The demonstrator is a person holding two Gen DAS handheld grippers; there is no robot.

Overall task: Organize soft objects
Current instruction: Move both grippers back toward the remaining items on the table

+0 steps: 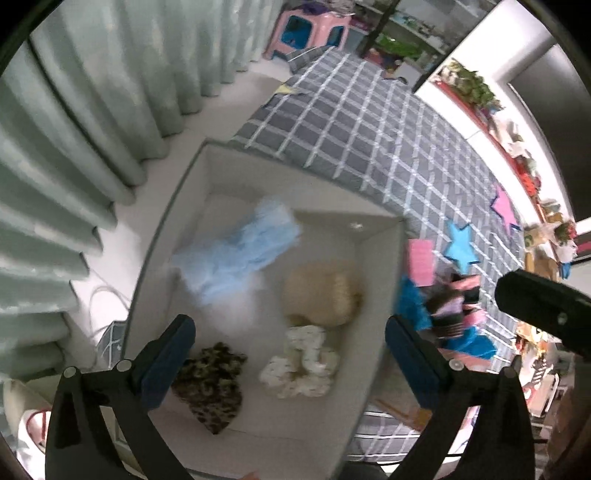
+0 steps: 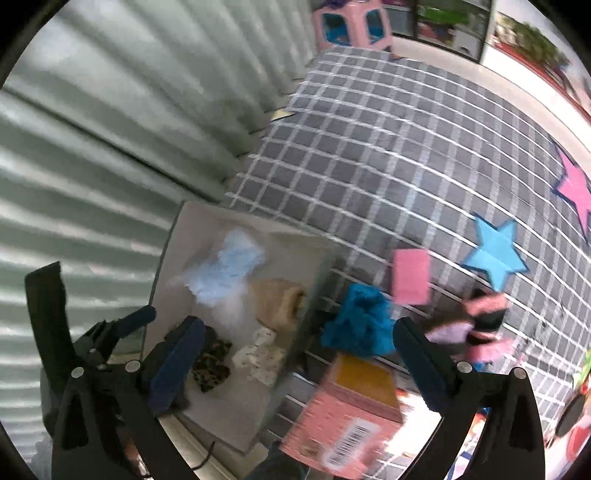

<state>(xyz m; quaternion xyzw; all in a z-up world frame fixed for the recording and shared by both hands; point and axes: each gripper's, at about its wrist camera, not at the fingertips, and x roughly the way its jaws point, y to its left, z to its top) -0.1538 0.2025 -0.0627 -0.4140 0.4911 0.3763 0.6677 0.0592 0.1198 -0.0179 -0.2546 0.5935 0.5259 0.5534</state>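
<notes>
A white fabric bin (image 1: 192, 177) stands beside a bed with a grey checked cover (image 1: 369, 122). Inside lie a fluffy light-blue piece (image 1: 240, 251), a beige plush (image 1: 321, 291), a white spotted scrunchie (image 1: 299, 362) and a leopard-print scrunchie (image 1: 210, 384). My left gripper (image 1: 291, 358) hovers open and empty over the bin. My right gripper (image 2: 299, 362) is open and empty over the bin's right wall (image 2: 314, 295). On the bed lie a teal cloth (image 2: 358, 325), a pink sponge (image 2: 410, 277) and a pink-and-black striped item (image 2: 480, 321).
Pale green curtains (image 1: 74, 129) hang left of the bin. A pink cardboard box (image 2: 343, 417) lies on the bed near the bin. Blue star (image 2: 495, 254) and pink star (image 2: 576, 188) patches mark the cover. A pink stool (image 1: 306, 29) stands far back.
</notes>
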